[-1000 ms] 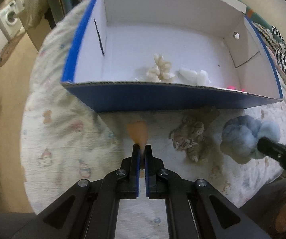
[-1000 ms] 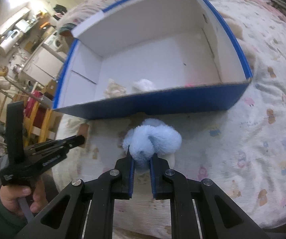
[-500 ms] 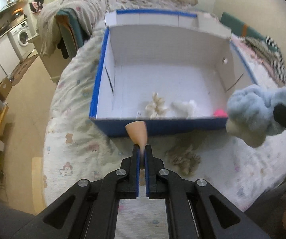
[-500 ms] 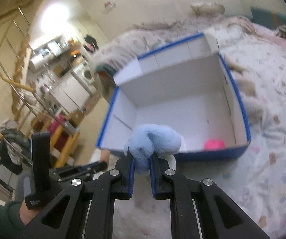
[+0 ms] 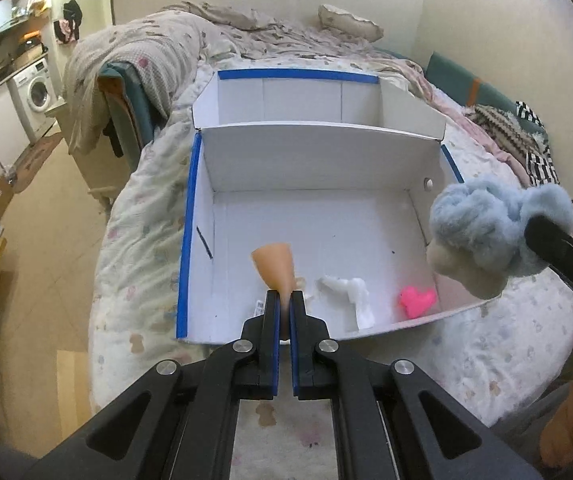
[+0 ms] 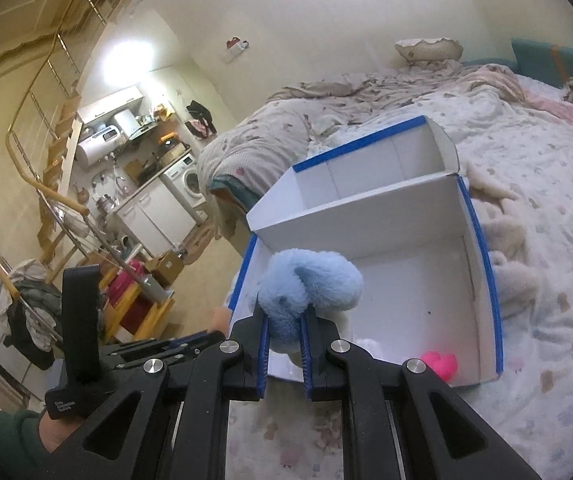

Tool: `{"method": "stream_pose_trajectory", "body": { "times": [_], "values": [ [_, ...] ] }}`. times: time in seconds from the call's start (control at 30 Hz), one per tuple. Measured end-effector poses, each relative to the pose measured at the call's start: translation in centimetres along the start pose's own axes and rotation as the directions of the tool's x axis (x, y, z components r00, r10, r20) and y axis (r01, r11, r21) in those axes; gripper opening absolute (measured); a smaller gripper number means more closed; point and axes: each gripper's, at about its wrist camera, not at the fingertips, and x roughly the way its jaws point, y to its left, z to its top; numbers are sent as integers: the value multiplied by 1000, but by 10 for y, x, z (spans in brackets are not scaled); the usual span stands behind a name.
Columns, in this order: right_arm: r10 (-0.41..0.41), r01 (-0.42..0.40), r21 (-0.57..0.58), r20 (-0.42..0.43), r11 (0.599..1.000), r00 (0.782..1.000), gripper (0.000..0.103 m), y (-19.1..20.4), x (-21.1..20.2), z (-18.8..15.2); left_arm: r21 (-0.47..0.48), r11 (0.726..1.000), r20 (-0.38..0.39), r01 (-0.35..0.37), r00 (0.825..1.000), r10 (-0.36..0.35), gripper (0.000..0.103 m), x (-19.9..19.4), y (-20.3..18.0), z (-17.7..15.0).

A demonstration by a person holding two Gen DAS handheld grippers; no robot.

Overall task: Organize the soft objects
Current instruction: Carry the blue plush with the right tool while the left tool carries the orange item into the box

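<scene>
My left gripper [image 5: 285, 300] is shut on a small peach cone-shaped soft piece [image 5: 276, 266] and holds it above the near wall of the white box with blue edges [image 5: 318, 152]. My right gripper [image 6: 285, 322] is shut on a fluffy light-blue plush toy [image 6: 306, 288], raised over the box's near left corner; the toy also shows in the left wrist view [image 5: 486, 228], at the box's right wall. Inside the box lie a white soft piece [image 5: 350, 292] and a pink soft heart [image 5: 416, 300], also seen from the right wrist [image 6: 440, 362].
The box [image 6: 406, 208] stands on a bed with a patterned white quilt [image 5: 142, 220]. Cream plush items [image 6: 506, 240] lie on the bed right of the box. A rumpled blanket [image 5: 146, 52] is behind. The floor [image 5: 46, 220] drops off at the left.
Both grippers have risen from the quilt with their soft objects and now hover above the box's near edge. The box interior has come into fuller view.
</scene>
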Motion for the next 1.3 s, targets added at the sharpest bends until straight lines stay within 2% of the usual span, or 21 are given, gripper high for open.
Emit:
{"method": "stream_pose_trajectory", "body": {
  "times": [0.1,0.43,0.63,0.9,1.3],
  "values": [
    [11,-11,26,-30,1000,999,15,-8,13,6,3,1000,-6,1,1000,-1,4,9,0,8],
    [-66,74,44,-156,996,986,15,-33,65,8,54,999,-6,9,1000,-9,4,46,-14,34],
    [-85,104,69,-230,992,969,15,-46,85,-7,90,996,4,7,1000,-7,4,70,-22,29],
    [-78,133,127,-372,983,925,15,-62,114,-31,84,996,-87,32,996,-25,4,100,-27,17],
    [-84,149,128,-413,980,907,15,-63,125,-37,128,991,-161,47,987,-26,5,117,-41,4]
  ]
}}
